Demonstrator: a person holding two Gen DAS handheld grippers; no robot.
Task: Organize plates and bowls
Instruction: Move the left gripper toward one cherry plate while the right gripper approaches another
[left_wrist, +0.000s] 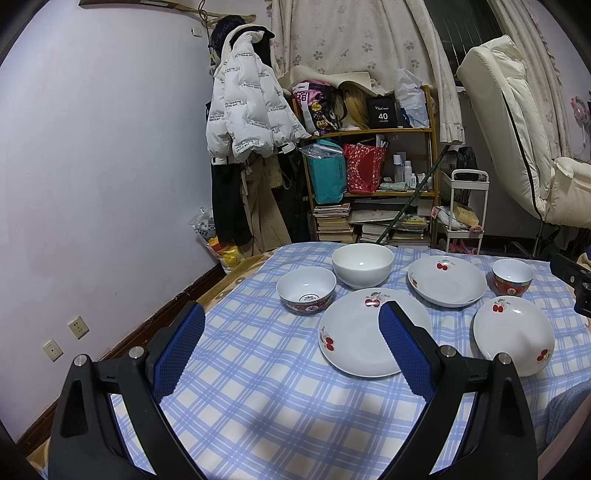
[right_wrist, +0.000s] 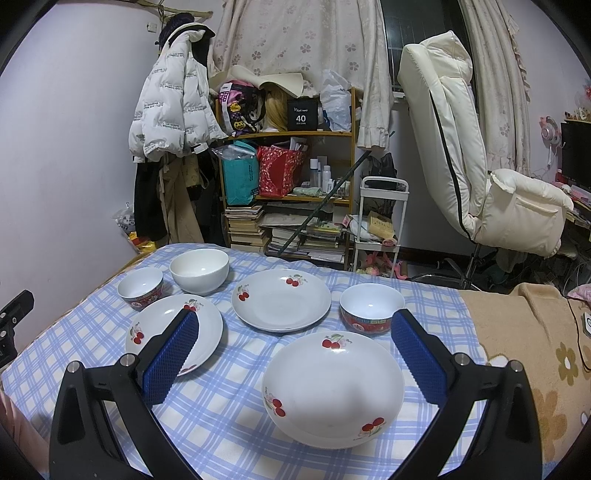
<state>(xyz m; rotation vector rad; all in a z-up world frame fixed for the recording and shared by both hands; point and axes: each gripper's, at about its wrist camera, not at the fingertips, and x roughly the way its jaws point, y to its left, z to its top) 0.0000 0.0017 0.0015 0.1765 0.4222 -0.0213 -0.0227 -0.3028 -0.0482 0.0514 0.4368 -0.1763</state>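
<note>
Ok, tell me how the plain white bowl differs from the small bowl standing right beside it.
The plain white bowl is all white outside; the small bowl carries a red and blue patterned band. The plain white bowl looks wider and taller than the small bowl. The small bowl has a mark printed on its inner bottom, seen from the left wrist; the plain white bowl's inside is bare. Both stand upright, empty, white inside, on the checked cloth.

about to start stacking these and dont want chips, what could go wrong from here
1. The cherry plates lie flat on soft checked cloth; open right gripper fingers may snag fabric reaching under a rim.
2. The red-banded bowl sits close behind that near plate and could get knocked.
3. Glazed rims may slip from a shallow pinch.
</note>
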